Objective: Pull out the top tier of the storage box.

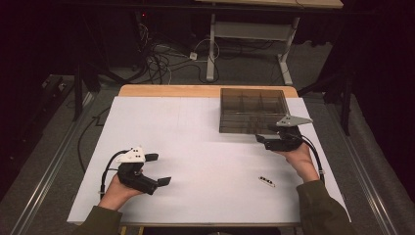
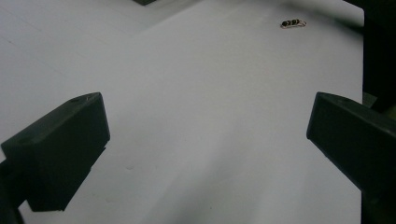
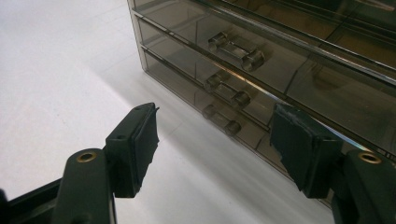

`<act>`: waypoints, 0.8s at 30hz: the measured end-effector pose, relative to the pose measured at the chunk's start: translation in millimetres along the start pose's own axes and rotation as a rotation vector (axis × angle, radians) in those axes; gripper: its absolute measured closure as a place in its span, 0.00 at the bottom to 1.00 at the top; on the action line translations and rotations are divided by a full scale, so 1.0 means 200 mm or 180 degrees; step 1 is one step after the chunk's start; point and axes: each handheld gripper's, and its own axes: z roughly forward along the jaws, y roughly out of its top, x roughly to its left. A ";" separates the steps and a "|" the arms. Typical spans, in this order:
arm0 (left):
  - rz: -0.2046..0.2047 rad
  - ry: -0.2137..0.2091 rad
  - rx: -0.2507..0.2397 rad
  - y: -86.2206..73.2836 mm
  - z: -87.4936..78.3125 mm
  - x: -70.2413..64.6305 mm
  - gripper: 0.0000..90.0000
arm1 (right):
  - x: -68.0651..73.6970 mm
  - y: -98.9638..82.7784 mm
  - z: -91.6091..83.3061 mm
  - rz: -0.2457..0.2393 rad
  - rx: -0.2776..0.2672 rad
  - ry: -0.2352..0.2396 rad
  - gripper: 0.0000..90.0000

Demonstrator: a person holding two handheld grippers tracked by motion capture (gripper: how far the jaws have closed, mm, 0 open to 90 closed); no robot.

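Note:
A smoky see-through drawer box (image 1: 252, 110) stands at the back right of the white table (image 1: 195, 147). In the right gripper view its front (image 3: 280, 70) shows three stacked drawers, each with a clear bar handle (image 3: 227, 88). My right gripper (image 1: 265, 133) is open just in front of the box, with nothing between its jaws (image 3: 215, 135). A small beaded item (image 1: 266, 181) lies on the table near the right forearm. My left gripper (image 1: 159, 169) hovers wide open at the front left, pointing towards that item (image 2: 293, 23); its jaws (image 2: 205, 116) hold nothing.
The table's wooden back edge (image 1: 205, 90) borders the white sheet. Behind it are cables on the floor (image 1: 161, 61) and the legs of another desk (image 1: 211, 49). A dark sleeve (image 1: 323, 210) comes in at the bottom right.

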 end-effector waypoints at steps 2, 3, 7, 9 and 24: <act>0.0002 0.0002 0.0004 0.00 0.00 0.00 0.00 | 0.00 0.00 0.00 -0.0033 0.0005 -0.0020 0.38; 0.0000 0.0000 0.0003 0.00 0.00 0.00 0.00 | 0.01 0.00 0.00 -0.0044 0.0005 -0.0025 0.38; 0.0005 0.0001 0.0004 0.00 0.00 0.00 0.00 | 0.01 0.00 0.00 -0.0093 0.0010 -0.0057 0.38; 0.0006 0.0000 0.0005 0.00 0.00 0.00 0.00 | 0.01 0.00 0.00 -0.0112 0.0019 -0.0073 0.38; 0.0004 -0.0002 0.0005 0.00 0.00 0.00 0.00 | 0.03 0.00 0.01 -0.0264 0.0035 -0.0173 0.36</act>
